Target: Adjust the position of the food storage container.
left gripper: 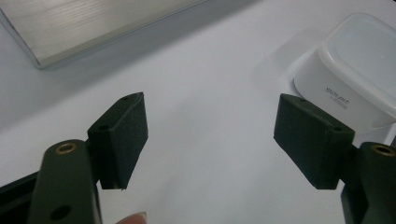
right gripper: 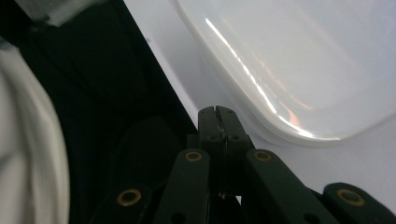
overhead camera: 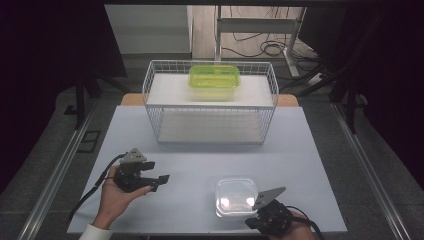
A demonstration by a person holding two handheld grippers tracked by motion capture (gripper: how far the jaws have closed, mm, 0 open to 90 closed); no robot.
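The right gripper point(overhead camera: 267, 212) sits at the near edge of the table, its two black jaws pressed flat together with nothing between them; in the right gripper view the closed tips point(right gripper: 218, 114) lie just short of the rounded rim of a clear lidded plastic container point(right gripper: 299, 60), close beside it, though whether they touch it I cannot tell. In the high view that container point(overhead camera: 235, 196) stands on the pale tabletop point(overhead camera: 200, 165) just ahead and to the left of this gripper. Further left, the left gripper point(overhead camera: 161, 181) is held in a hand point(overhead camera: 117, 197) low over the table, its jaws spread wide and empty, its foam pads point(left gripper: 123, 140) framing bare tabletop; the same container point(left gripper: 348, 74) lies beyond its right-hand pad, well apart from it. Far beyond both grippers stands a white wire basket point(overhead camera: 210, 102), and on the white board across its top rests a yellow-green lidded container point(overhead camera: 214, 79).
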